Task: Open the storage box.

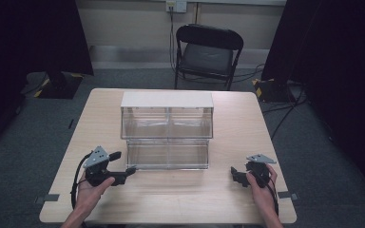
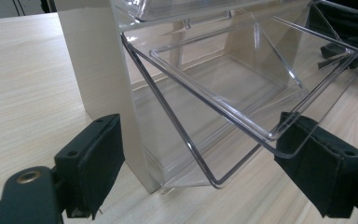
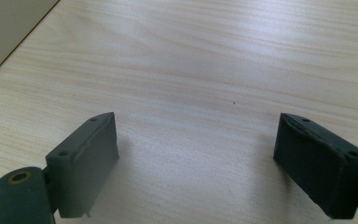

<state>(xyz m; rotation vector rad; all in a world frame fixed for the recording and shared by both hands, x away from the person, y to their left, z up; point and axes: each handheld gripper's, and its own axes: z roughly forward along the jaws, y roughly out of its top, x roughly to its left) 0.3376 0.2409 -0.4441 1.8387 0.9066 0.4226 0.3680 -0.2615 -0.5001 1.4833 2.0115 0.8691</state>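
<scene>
Now the tilted clear drawer's (image 2: 223, 93) corner sits between the left gripper's (image 2: 200, 154) spread fingers.

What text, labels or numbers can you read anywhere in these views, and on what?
None can be read.
The clear bin organiser and its white top carry no print.
The left hand-held gripper and right hand-held gripper show no markings.
The table is plain wood grain.
The wall plate behind the chair is too small to tell.
</scene>
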